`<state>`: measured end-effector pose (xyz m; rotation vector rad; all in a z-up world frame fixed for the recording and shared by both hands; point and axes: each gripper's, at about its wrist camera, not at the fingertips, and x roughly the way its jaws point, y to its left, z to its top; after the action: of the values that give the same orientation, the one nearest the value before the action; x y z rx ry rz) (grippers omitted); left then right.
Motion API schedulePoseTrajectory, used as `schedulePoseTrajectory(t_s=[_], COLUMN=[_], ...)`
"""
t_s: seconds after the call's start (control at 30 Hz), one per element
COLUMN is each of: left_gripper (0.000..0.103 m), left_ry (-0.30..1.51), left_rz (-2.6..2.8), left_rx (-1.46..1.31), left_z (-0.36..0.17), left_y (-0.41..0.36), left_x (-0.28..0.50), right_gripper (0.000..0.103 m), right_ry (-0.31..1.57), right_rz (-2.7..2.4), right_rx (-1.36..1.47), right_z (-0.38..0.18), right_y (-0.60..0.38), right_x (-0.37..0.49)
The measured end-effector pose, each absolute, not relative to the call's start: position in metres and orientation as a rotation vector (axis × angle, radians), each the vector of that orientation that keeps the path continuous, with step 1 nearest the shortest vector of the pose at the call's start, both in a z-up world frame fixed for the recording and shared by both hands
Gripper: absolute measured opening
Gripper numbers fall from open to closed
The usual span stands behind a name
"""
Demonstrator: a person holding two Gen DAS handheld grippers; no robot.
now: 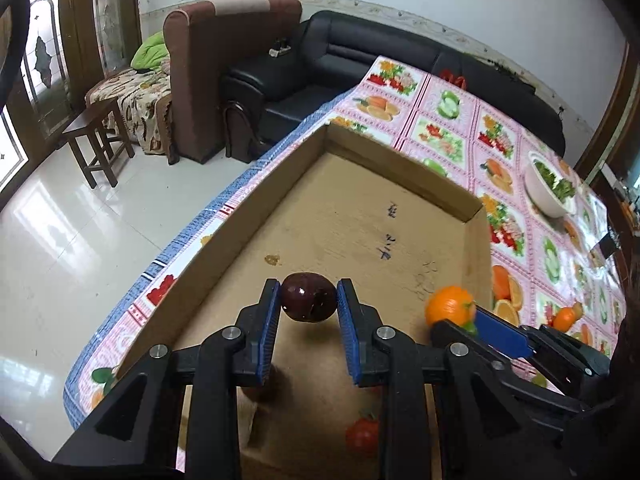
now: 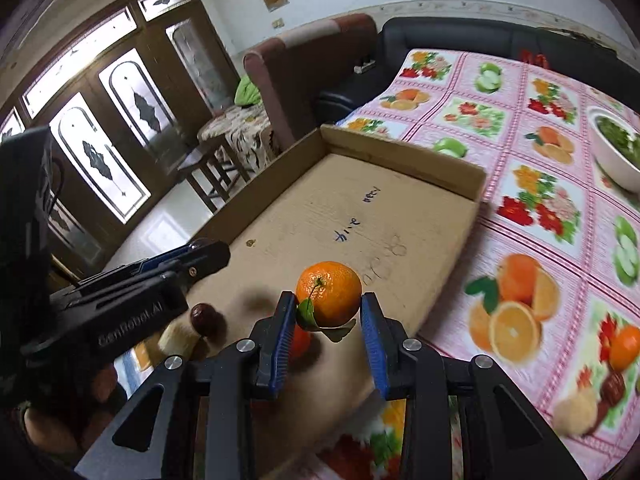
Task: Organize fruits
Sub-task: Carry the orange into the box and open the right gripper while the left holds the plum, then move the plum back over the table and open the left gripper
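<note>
My left gripper is shut on a dark purple plum and holds it above the floor of a shallow cardboard tray. My right gripper is shut on an orange with a green leaf, also over the tray; the orange shows at the right of the left wrist view. A red fruit lies in the tray under my left gripper. In the right wrist view a dark fruit and a pale round fruit lie in the tray, with a red one partly hidden behind my left finger.
The tray stands on a table with a fruit-print cloth. A white bowl of greens stands at the far right, also in the right wrist view. A black sofa, a brown armchair and a wooden stool stand beyond the table.
</note>
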<state>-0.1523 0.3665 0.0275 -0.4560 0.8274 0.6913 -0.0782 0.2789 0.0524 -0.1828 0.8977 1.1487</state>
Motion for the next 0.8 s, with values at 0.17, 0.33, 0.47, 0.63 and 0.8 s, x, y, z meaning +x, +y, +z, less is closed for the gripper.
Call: schedulePoseTrajectory(t_s=[0.17, 0.33, 0.47, 0.63, 0.8], left_gripper=[0.026, 0.027, 0.027, 0.027, 0.027], left_ry=[0.89, 0.909, 0.917, 0.896, 0.847], left_rz=[0.685, 0.681, 0.686, 0.692, 0.682], left_rx=[-0.47, -0.476, -0.489, -0.525, -0.536], left_z=[0.009, 0.001, 0.003, 0.01, 0.027], left_y=[0.372, 0.372, 0.373, 0.373, 0.361], left_x=[-0.146, -0.149, -0.15, -0.159, -0.17], right_gripper=[0.033, 0.035, 0.036, 0.052, 0.052], right_ry=[0.934, 0.943, 0.946, 0.925, 0.894], right_rz=[1.14, 1.141, 1.143, 1.144, 1.151], right_rx=[-0.242, -0.278, -0.288, -0.255, -0.18], right_z=[0.035, 0.024, 0.026, 0.037, 0.05], right_y=[0.304, 0.309, 0.307, 0.295, 0.256], right_x=[-0.074, -0.074, -0.074, -0.075, -0.077])
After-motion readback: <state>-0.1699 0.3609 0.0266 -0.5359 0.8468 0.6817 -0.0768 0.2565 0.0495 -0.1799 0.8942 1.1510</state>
